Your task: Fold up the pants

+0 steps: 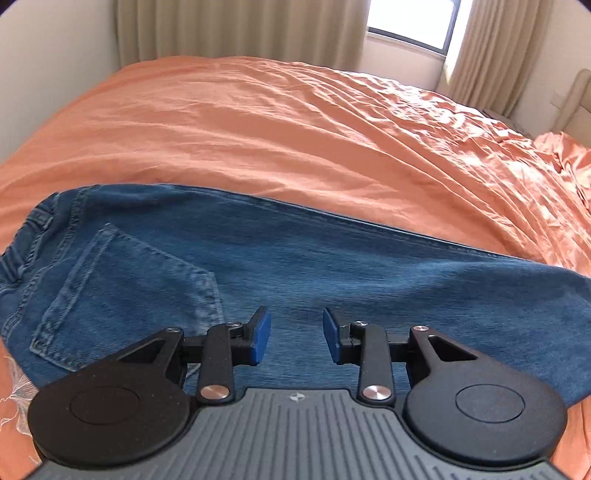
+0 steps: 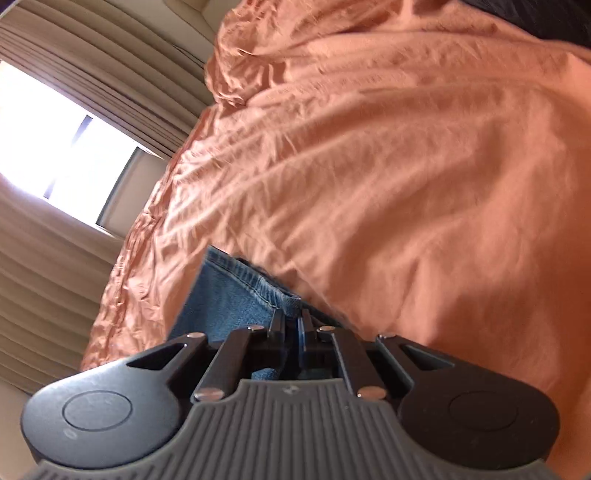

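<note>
Left wrist view: your left gripper (image 1: 297, 335) hovers over the jeans (image 1: 280, 266), jaws spread, nothing between them. Jeans lie flat on the orange bedspread (image 1: 295, 140), back pocket (image 1: 122, 291) left, far edge straight; wide bare spread beyond, up to the curtains (image 1: 236, 29).

Right wrist view, tilted: your right gripper (image 2: 291, 325) is clamped on the jeans' hem (image 2: 255, 286). Only here: window (image 2: 55, 147) at left.

My left wrist view sits low, close over the blue denim pants (image 1: 280, 266), facing across the wrinkled orange bedspread (image 1: 295, 129) toward the bright window (image 1: 410, 22) at 1 o'clock. My right wrist view is rolled sideways, nearer the denim; window (image 2: 62, 147) at 9 o'clock. Both share pants (image 2: 229, 302), bedspread (image 2: 388, 166), window.
</note>
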A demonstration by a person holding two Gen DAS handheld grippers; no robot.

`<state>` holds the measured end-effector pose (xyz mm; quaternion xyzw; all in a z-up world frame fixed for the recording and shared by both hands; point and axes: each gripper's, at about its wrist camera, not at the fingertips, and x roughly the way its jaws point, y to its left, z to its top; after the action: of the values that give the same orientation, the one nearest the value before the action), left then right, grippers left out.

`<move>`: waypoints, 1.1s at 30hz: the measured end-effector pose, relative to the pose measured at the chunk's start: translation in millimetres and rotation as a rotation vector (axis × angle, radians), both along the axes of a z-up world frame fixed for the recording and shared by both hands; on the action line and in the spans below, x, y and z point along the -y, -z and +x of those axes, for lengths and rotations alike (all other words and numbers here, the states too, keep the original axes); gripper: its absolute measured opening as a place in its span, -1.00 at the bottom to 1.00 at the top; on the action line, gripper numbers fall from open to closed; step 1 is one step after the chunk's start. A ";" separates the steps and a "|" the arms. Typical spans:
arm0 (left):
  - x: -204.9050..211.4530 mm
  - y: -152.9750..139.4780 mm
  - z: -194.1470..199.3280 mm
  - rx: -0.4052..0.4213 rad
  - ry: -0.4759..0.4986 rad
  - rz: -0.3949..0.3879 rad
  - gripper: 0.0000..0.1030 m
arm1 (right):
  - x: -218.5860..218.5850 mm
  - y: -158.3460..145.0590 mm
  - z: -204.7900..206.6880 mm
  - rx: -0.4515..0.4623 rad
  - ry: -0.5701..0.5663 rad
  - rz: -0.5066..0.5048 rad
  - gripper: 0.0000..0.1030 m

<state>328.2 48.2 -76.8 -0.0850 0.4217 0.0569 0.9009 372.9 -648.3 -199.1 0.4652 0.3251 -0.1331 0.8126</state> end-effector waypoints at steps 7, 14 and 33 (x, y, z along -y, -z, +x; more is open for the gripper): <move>69.7 -5.2 30.5 -0.014 0.203 0.014 -0.25 | -9.6 -19.1 -5.9 0.029 0.004 -0.074 -1.00; 136.0 2.1 63.1 -0.029 0.352 -0.002 -0.20 | 19.8 -8.6 -20.9 -0.010 0.043 0.074 -0.15; 241.9 54.1 157.4 -0.072 0.464 -0.051 -0.35 | 16.1 30.5 -8.6 0.054 0.027 0.337 -0.92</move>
<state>485.7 -193.7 -130.9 -0.0063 0.4631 -0.1594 0.8718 364.3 -664.4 -229.6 0.6026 0.3143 -0.0752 0.7297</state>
